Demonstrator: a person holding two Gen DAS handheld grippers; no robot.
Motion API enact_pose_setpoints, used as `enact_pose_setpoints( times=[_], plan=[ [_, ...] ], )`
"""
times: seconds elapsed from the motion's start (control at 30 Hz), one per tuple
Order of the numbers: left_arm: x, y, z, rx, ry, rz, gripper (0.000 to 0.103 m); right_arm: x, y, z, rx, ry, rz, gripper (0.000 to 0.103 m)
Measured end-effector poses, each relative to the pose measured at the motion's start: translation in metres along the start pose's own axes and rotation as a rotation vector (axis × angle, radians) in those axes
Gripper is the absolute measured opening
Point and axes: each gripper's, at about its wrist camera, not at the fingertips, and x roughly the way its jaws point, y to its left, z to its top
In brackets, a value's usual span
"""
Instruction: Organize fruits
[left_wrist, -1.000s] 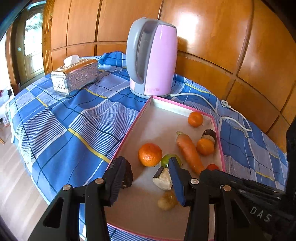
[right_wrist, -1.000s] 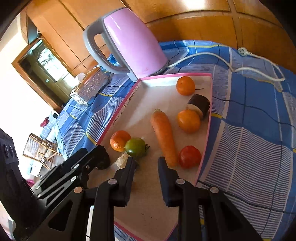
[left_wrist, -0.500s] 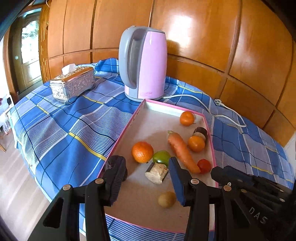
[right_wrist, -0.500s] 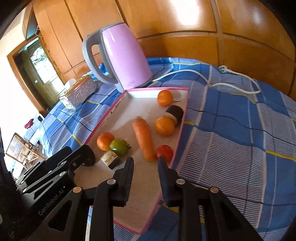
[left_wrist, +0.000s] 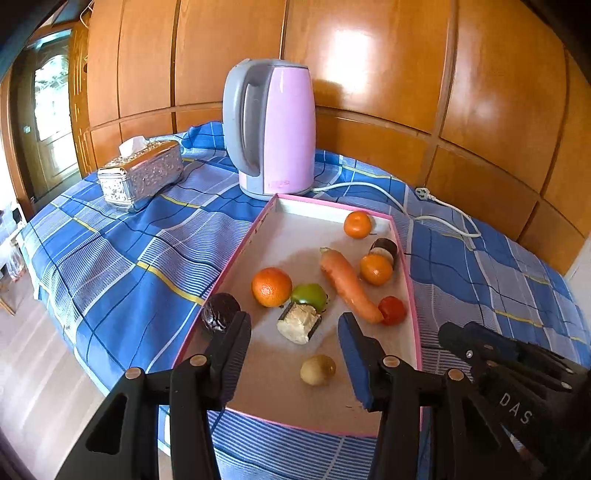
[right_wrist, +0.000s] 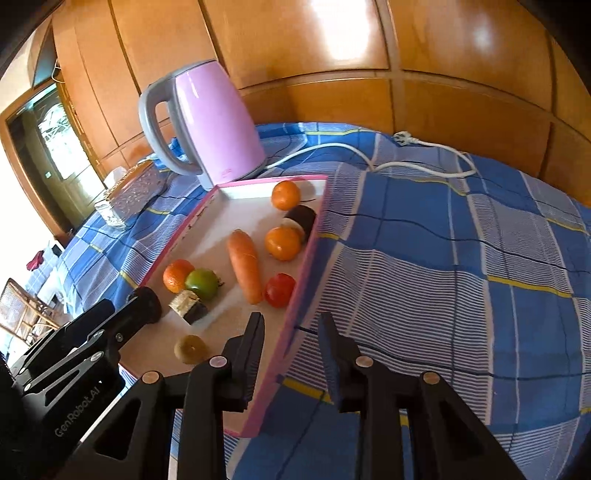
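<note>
Left wrist view shows my left gripper (left_wrist: 293, 334), jaws open and empty, nearest the cut white chunk (left_wrist: 298, 322) lying at 12 o'clock in the pink tray (left_wrist: 236, 254), while my right gripper (right_wrist: 291, 334), also open, straddles the tray's right rim.

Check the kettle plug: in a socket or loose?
Loose. The white plug lies on the blue checked cloth near the wooden wall, its cord trailing back to the pink kettle.

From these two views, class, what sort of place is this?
Probably a home room: a checked cloth covers the surface, with a pink electric kettle, a silver tissue box and wood-panelled walls behind.
</note>
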Motion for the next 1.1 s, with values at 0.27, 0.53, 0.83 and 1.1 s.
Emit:
enact_pose_setpoints(
  times=[0.27, 0.53, 0.83, 1.1],
  plan=[
    [-0.008, -0.010, -0.005, 0.028, -0.023, -0.006, 0.061, -0.015, 0.002, -0.007, -0.042, -0.048, -0.062, 0.035],
    [-0.015, -0.007, -0.003, 0.009, -0.056, -0.011, 0.066, -0.023, -0.004, -0.010, -0.026, -0.074, -0.099, 0.035],
    [-0.016, -0.006, -0.001, 0.008, -0.062, -0.009, 0.069, -0.021, -0.004, -0.011, -0.031, -0.069, -0.104, 0.035],
    [-0.013, -0.006, -0.004, 0.008, -0.052, 0.002, 0.074, -0.019, 0.001, -0.014, -0.060, -0.067, -0.103, 0.035]
  ],
)
